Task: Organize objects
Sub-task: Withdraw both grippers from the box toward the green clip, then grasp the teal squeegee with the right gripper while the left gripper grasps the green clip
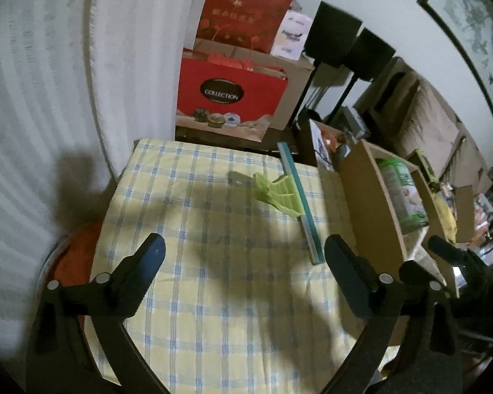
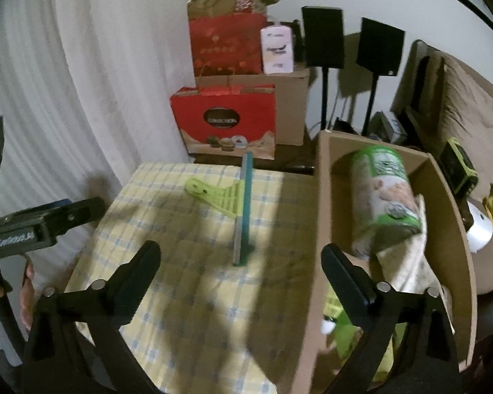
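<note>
The left gripper (image 1: 243, 249) has its fingers spread wide, and nothing is between them; below is only the checked cloth (image 1: 187, 312). The right gripper (image 2: 241, 256) is also wide and holds nothing. Its right finger (image 2: 345, 275) covers part of the wall of the box (image 2: 315, 216).

The squeegee (image 1: 294, 197) lies on the cloth ahead of both grippers, apart from them, with its blade toward the box and its green handle pointing away from it. Inside the box, a green can (image 2: 383, 193) lies tilted on a pale cloth (image 2: 407, 266). Lower in the box something green is blurred and half hidden by the finger; I cannot tell what it is. The table under the checked cloth is not visible.
</note>
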A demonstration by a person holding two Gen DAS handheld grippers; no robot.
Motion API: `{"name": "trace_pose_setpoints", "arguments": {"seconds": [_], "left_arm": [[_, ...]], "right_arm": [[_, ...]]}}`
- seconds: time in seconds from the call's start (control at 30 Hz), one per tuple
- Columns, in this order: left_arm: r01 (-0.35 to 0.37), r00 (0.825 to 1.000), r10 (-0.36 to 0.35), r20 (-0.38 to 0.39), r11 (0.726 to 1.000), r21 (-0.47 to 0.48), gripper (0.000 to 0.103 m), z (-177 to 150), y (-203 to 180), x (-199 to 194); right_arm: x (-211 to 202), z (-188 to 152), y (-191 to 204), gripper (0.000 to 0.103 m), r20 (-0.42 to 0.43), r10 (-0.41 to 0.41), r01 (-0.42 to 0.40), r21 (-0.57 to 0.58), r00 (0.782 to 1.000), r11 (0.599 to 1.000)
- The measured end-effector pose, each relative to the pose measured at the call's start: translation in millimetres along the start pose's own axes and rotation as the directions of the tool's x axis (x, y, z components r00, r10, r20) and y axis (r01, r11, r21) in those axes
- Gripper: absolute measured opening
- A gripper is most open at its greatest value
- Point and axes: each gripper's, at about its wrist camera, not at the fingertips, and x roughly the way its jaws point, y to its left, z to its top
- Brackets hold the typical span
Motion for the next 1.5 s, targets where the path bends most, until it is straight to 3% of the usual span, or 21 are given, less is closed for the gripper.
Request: {"name": "trace_pose_setpoints", "arguments": {"seconds": [0.23, 0.43, 0.47, 0.57, 0.87, 1.0, 1.2, 1.33, 1.47, 1.5], "left_arm": [[-0.029, 0.999, 0.03, -0.021, 0.999, 0.024, 0.087, 17, -6, 34], [0.006, 0.997, -0.003, -0.077, 0.999, 0.035, 0.067, 30, -10, 78], [0.007, 0.996, -0.003, -0.092, 0.999, 0.034, 0.06, 31, -11, 87], [0.005, 0.993, -0.002, -0.117, 1.0, 0.025, 0.058, 34, -9, 112], [0.029, 0.99, -0.028, -0.135, 1.0, 0.005, 0.057, 39, -7, 152], [0.059, 0.985, -0.06, -0.163, 0.998, -0.013, 0.037, 42, -7, 165], [0.137, 0.968, -0.149, -0.201, 0.988, -0.075, 0.018, 47, -6, 182], [0.136, 0.969, -0.148, -0.2, 0.988, -0.073, 0.015, 50, -11, 182], [0.152, 0.97, -0.162, -0.181, 0.986, -0.069, 0.011, 49, -14, 176], [0.153, 0.971, -0.162, -0.179, 0.986, -0.064, 0.011, 49, -15, 173]], "right_arm": [[43, 8, 8, 0.081, -0.067, 0.012, -0.012, 0.002, 0.998, 1.0], [83, 15, 8, 0.062, -0.101, 0.007, -0.003, 0.045, 0.995, 0.999], [91, 16, 7, 0.059, -0.109, 0.004, 0.002, 0.057, 0.994, 0.998], [111, 17, 7, 0.052, -0.13, -0.007, 0.016, 0.068, 0.991, 0.998], [152, 12, 4, 0.049, -0.182, -0.043, 0.059, 0.079, 0.982, 0.995], [162, 7, -1, 0.042, -0.205, -0.048, 0.068, 0.091, 0.978, 0.994], [175, -3, -7, 0.037, -0.239, -0.028, 0.053, 0.099, 0.971, 0.994], [174, -3, -8, 0.036, -0.239, -0.023, 0.05, 0.106, 0.971, 0.993], [174, -4, -8, 0.019, -0.242, -0.026, 0.051, 0.097, 0.97, 0.994], [173, -4, -9, 0.019, -0.242, -0.022, 0.047, 0.099, 0.97, 0.994]]}}
